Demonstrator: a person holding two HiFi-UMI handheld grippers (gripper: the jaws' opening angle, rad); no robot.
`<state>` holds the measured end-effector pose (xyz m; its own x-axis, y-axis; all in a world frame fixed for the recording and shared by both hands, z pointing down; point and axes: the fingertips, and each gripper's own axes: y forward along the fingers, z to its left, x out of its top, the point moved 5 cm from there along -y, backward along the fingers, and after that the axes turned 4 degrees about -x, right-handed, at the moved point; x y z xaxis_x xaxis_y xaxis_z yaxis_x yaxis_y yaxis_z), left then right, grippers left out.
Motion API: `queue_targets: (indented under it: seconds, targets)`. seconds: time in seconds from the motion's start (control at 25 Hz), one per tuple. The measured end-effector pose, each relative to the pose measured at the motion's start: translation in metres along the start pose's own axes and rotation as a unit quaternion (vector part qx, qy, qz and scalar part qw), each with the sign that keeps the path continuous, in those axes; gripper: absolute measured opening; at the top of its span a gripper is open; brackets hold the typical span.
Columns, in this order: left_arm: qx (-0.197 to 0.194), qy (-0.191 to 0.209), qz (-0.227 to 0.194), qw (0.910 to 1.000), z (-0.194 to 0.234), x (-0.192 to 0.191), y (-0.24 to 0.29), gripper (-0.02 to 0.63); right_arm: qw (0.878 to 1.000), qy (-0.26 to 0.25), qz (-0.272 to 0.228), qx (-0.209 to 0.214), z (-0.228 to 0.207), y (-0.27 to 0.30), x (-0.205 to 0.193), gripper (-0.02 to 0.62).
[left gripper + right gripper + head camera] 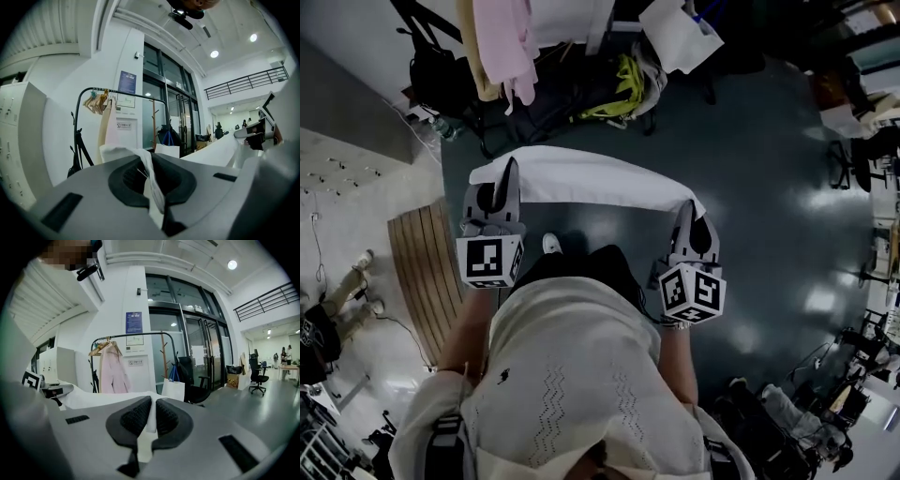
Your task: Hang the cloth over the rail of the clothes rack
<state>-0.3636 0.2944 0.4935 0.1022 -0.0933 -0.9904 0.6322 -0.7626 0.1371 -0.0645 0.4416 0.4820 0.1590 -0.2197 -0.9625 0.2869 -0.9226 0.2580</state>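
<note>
A white cloth (581, 178) hangs stretched between my two grippers in front of the person. My left gripper (501, 185) is shut on the cloth's left end, and the fabric (149, 173) shows pinched between its dark pads. My right gripper (692, 214) is shut on the right end, with a strip of cloth (149, 416) between its ribbed pads. The black clothes rack (126, 341) stands ahead by the white wall, with a pink garment (112, 371) and hangers on its rail (126, 93).
A coat stand (165, 357), a white bag (173, 389) and an office chair (194, 380) stand right of the rack. A tripod (77, 150) leans at the rack's left. Bags (609, 89) lie on the dark floor under the rack; a wooden slat board (422, 262) lies at left.
</note>
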Motion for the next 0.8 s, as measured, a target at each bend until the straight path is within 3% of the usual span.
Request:
queue_targets:
  seconds: [0.28,0.48,0.8]
  targets:
    - [0.026,0.004,0.023,0.9994,0.0,0.027,0.071,0.017,1.0,-0.009,0.014,0.026,-0.028,0.088,0.04,0.02]
    - [0.082,0.012,0.035,0.9959,0.006,0.022,0.152,0.017,0.997,-0.008,0.022,0.08,-0.052,0.203,0.044,0.02]
    - [0.164,0.006,0.039,0.9856,-0.006,0.054,0.276,0.017,0.984,-0.019,0.043,0.173,-0.101,0.371,0.098,0.02]
